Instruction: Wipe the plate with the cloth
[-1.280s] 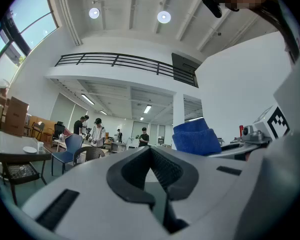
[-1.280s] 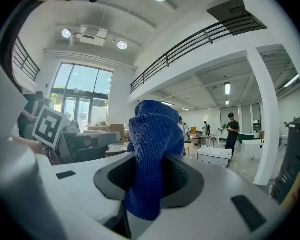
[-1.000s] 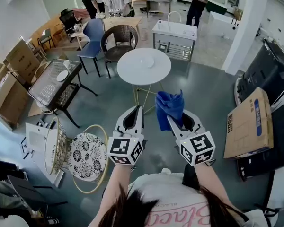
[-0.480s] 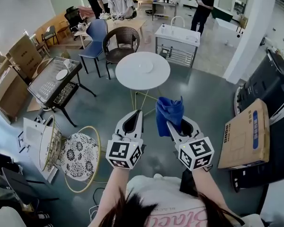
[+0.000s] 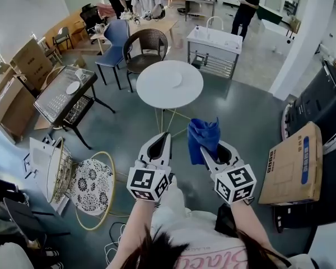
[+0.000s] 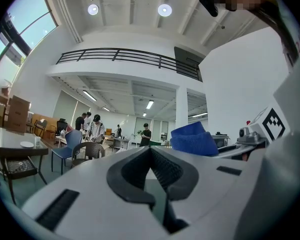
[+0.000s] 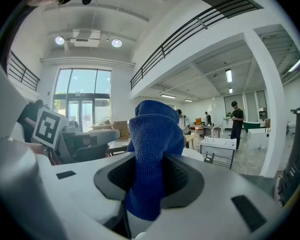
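**Cloth clamped, plate ahead**

Your right gripper (image 5: 204, 149) bites the blue cloth (image 5: 204, 133); your left gripper (image 5: 166, 135) is pinched closed, empty. The plate (image 5: 176, 79) sits on the round white table (image 5: 151, 91), well apart. Close in, then lay the blue cloth flat.

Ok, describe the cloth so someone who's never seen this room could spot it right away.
Start at the round white table mid-floor, then come toward the person to the two white grippers. The cloth is the bunched deep-blue fabric sticking up from the jaws of the right gripper; the left gripper holds nothing.
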Demonstrator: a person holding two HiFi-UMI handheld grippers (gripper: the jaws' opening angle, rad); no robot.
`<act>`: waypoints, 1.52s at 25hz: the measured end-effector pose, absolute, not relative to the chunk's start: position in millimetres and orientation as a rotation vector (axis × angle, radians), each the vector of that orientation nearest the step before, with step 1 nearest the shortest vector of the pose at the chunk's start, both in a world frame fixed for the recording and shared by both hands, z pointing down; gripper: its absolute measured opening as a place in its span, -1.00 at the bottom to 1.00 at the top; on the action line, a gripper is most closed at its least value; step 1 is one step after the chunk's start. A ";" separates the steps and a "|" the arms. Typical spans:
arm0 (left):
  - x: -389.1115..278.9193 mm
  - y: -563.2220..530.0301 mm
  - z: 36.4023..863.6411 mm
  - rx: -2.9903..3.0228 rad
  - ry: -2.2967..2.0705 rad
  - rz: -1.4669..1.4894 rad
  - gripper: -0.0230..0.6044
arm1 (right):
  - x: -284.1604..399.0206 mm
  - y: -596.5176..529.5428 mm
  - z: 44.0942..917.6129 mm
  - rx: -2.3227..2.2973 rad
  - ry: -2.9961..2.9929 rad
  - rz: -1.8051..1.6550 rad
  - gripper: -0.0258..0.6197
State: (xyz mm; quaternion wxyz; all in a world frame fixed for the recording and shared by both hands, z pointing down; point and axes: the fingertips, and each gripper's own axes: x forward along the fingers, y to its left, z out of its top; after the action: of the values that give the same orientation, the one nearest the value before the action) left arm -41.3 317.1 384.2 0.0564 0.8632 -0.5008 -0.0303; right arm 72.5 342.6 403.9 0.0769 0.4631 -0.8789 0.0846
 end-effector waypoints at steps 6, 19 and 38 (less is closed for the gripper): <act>-33.1 267.2 388.1 2.632 -1.494 -0.067 -0.90 | 83.6 295.5 410.2 1.402 -2.626 0.285 -0.51; -62.0 113.0 391.7 2.625 -1.482 -0.076 -0.90 | 62.6 146.0 411.1 1.452 -2.602 0.299 -0.51; -74.3 -40.6 436.8 2.557 -1.437 -0.036 -0.90 | 58.1 -7.9 442.7 1.474 -2.550 0.385 -0.51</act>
State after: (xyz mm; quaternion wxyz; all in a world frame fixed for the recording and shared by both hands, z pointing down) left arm -74.3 -40.6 436.8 0.1040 0.8670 -0.4872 -0.0121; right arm 58.1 -7.9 442.7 0.0857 0.4943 -0.8554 0.1290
